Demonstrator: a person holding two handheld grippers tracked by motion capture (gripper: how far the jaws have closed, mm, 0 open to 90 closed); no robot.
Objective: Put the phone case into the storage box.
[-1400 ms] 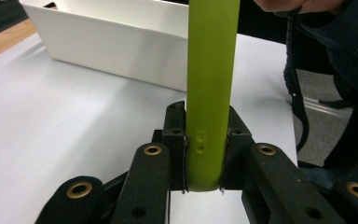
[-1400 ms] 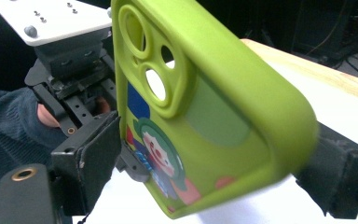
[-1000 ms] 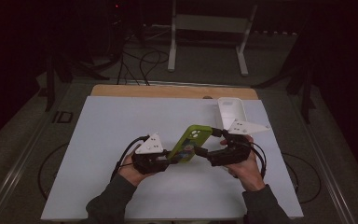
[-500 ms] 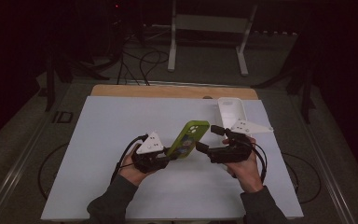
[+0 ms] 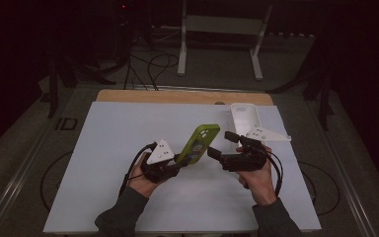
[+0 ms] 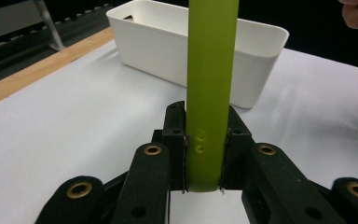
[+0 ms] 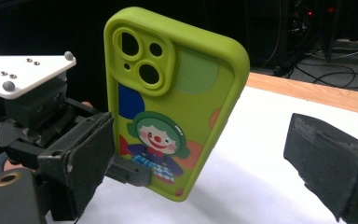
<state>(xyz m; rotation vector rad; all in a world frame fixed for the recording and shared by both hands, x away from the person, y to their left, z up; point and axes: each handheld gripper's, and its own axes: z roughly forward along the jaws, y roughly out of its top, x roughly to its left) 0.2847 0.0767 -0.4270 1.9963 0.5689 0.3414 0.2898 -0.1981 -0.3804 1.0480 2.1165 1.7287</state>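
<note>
Left gripper point(image 5: 177, 165) clamps the lower end of the green phone case point(image 5: 198, 143), holding it tilted above the middle of the white table point(image 5: 103, 148). Right gripper point(image 5: 216, 154), jaws spread and empty, sits just beside the case; a second ago it gripped the case, which has since risen more upright. White bin point(image 5: 245, 117) stands near the table's far right corner.

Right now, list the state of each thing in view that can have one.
Green phone case: upright, lifted off the table, clamped at its bottom end.
Left tool: shut on the case.
Right tool: open, jaws apart, not touching the case.
White bin: upright on the table.
</note>
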